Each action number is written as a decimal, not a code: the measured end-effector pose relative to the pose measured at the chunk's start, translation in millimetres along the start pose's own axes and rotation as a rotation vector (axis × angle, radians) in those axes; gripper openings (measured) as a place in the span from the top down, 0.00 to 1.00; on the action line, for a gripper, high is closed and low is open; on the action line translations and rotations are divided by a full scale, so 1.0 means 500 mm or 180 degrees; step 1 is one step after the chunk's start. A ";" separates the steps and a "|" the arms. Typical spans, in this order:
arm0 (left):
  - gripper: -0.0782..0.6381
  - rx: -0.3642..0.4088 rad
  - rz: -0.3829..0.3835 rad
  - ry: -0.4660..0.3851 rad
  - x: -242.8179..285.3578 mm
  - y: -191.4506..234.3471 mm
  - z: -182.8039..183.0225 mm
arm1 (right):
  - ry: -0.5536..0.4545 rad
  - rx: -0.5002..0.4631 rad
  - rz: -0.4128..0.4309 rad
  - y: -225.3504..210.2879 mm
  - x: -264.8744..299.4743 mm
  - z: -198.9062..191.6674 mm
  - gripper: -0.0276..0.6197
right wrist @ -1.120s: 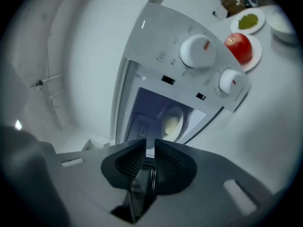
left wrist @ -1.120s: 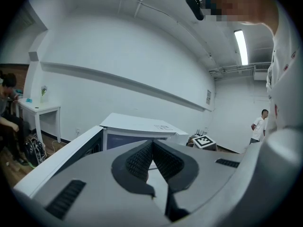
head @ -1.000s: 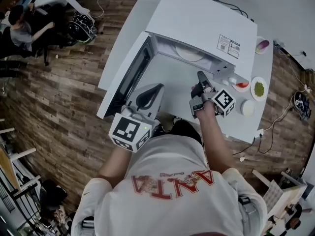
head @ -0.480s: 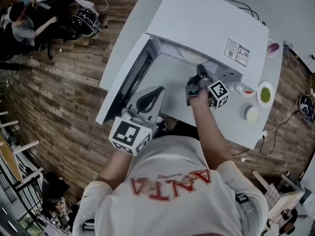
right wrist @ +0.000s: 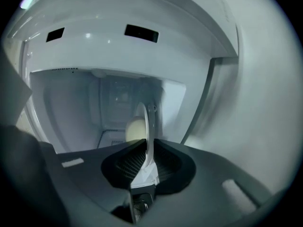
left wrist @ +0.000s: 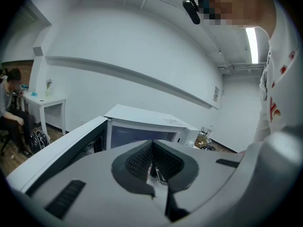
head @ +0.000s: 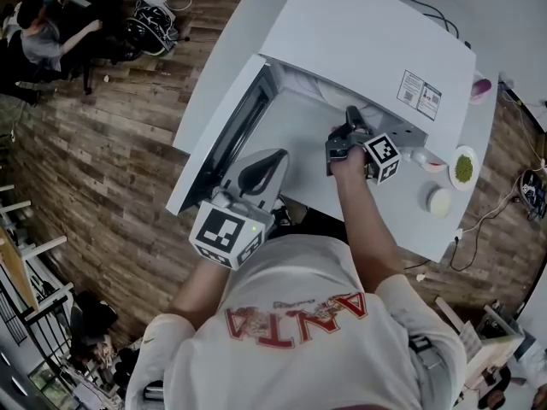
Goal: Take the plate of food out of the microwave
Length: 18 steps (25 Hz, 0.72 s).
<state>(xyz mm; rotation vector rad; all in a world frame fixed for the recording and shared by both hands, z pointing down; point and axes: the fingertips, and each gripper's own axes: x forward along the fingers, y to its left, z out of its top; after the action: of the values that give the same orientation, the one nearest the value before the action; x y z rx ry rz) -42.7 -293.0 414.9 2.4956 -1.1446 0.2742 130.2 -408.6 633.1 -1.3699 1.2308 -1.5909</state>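
My right claw (right wrist: 147,150) pinches the rim of the plate (right wrist: 144,119) at the mouth of the open microwave (head: 359,37). A pale lump (right wrist: 134,129), perhaps a bun, rests on it. My left claw (left wrist: 152,159) is pressed together, empty.

The microwave (head: 367,32) has a smooth white casing, the plate (right wrist: 145,129) looks glossy, and the floor (head: 102,161) is grained wood planks.

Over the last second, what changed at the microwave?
The right gripper moved forward from in front of the microwave up to its opening. Its tongs are now shut on the rim of the plate, with the food on it, inside the cavity. The left gripper stayed low beside the open door, tongs shut and empty.
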 end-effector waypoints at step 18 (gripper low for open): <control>0.88 -0.0006 -0.0093 0.0035 -0.015 0.000 -0.008 | 0.0005 0.0033 0.0089 0.004 -0.037 -0.007 0.94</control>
<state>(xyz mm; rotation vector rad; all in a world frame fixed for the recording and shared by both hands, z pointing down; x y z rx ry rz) -47.6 -286.0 416.1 2.5039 -1.1025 0.2783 130.3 -391.4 625.4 -1.3396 1.2358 -1.5774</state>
